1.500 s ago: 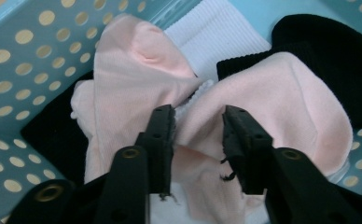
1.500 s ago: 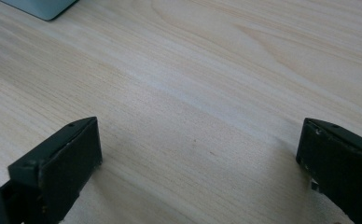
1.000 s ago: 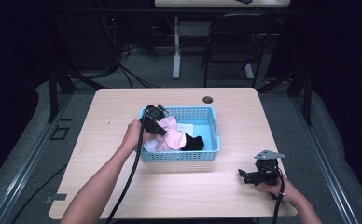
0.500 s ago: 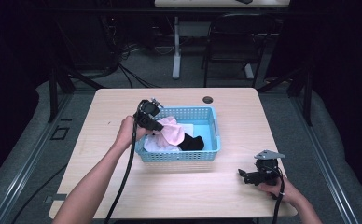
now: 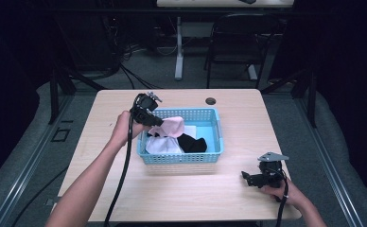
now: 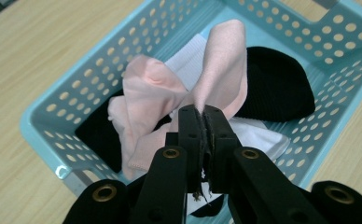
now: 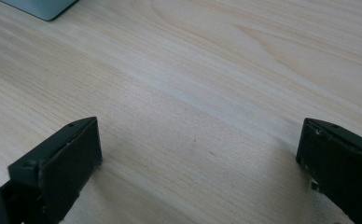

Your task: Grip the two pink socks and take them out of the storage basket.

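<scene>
A light blue perforated basket (image 5: 215, 137) (image 6: 53, 116) sits mid-table holding pink, white and black cloth pieces. My left gripper (image 5: 154, 119) (image 6: 202, 112) hangs over the basket's left end, shut on a pink cloth (image 5: 172, 125) (image 6: 221, 70) that trails down from its jaws onto the pile. A black cloth (image 5: 193, 143) (image 6: 272, 84) and a white cloth (image 5: 162, 145) (image 6: 188, 63) lie in the basket beneath. My right gripper (image 5: 248, 178) (image 7: 198, 158) rests low over bare wood at the front right of the table, jaws wide open with nothing between them.
The wooden table (image 5: 186, 194) has a round cable hole (image 5: 211, 100) behind the basket. A corner of the basket (image 7: 41, 7) sits at the top left of the right gripper view. A black chair (image 5: 238, 42) and a desk leg (image 5: 178, 52) stand beyond the table's far edge.
My left gripper has risen above the basket's left end, lifting the pink cloth up with it. The right gripper has stayed in place.
</scene>
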The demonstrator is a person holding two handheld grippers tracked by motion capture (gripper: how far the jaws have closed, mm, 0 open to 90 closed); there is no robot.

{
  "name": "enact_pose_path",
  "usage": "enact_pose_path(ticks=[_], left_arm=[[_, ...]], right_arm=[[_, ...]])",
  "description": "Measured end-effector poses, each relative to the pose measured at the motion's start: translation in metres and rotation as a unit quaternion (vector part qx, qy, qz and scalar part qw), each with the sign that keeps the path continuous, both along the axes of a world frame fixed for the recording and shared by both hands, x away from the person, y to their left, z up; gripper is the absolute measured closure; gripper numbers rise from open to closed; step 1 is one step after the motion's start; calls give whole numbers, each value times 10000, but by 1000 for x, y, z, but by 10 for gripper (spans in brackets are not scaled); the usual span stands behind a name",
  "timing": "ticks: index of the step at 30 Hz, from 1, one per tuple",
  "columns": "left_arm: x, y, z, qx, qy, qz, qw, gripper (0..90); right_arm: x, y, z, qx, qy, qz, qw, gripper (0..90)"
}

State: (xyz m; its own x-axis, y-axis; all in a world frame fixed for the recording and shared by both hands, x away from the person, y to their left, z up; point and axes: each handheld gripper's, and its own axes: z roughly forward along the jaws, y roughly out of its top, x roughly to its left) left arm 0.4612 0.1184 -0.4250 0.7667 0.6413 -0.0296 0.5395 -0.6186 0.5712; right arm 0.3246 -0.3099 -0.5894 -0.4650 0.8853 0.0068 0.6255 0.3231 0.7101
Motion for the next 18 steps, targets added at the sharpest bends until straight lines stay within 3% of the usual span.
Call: enact_pose_path(ticks=[18], left_arm=[[-5, 21, 37, -147, -322, 109, 9993, 869]], right_arm=[[0, 0, 0, 0, -1, 1, 10000, 0]])
